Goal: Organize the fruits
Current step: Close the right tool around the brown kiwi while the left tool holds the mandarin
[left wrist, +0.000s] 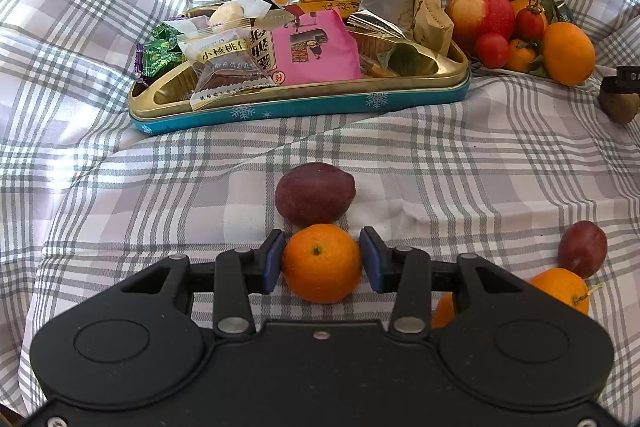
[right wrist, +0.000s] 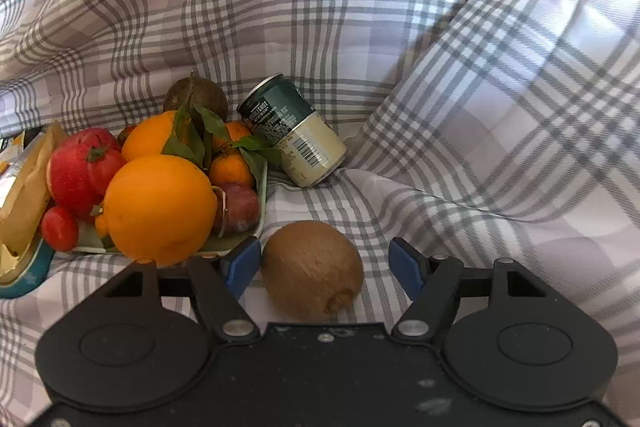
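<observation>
I'm holding a tangerine point(left wrist: 321, 263) in my left gripper point(left wrist: 322, 261); right gripper point(right wrist: 322, 269) is wide around the kiwi point(right wrist: 312, 267), so I'd centre before squeezing gently.

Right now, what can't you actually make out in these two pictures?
- Left wrist view: the small orange beside the left claw is mostly hidden by the claw's body.
- Left wrist view: the right claw is cut off by the picture edge.
- Right wrist view: the can's label print is too small to read.
</observation>
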Demonstrator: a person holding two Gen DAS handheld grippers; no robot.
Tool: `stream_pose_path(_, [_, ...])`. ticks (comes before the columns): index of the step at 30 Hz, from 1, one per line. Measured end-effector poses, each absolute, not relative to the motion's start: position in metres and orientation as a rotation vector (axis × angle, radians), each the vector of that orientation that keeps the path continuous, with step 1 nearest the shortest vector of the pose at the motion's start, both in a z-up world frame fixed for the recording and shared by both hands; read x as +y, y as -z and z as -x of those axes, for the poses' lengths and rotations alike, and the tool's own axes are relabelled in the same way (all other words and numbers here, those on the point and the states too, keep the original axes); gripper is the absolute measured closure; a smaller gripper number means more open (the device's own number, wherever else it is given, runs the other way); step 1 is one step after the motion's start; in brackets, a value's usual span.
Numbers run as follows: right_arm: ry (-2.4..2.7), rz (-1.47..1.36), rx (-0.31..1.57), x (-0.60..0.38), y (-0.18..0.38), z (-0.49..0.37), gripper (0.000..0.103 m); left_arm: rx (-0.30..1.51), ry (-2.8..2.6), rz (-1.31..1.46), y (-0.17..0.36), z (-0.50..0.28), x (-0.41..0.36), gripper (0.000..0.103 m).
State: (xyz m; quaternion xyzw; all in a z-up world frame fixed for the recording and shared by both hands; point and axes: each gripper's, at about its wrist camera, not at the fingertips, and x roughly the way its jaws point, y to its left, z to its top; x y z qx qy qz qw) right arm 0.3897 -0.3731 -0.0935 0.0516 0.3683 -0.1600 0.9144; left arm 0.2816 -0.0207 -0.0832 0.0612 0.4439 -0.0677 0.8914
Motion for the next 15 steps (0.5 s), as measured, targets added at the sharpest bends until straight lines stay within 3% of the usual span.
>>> stream_pose_path(11, [0.339,-0.078,0.761,-0.369,0.121,-0.394,0.030,0.922,0.141,-0.123,0.083,-0.281,-0.020,0.052])
stream_pose_path(14, [0.340,-0.073,0.756,-0.368,0.122,-0.393,0.032,0.923,0.140,-0.122,0.083,-0.281,-0.020,0.052])
stream_pose_path(15, [0.333,-0.073,0.755,-0.367,0.121,-0.392,0.038,0.925,0.140,-0.121,0.083,-0.282,-0.020,0.052])
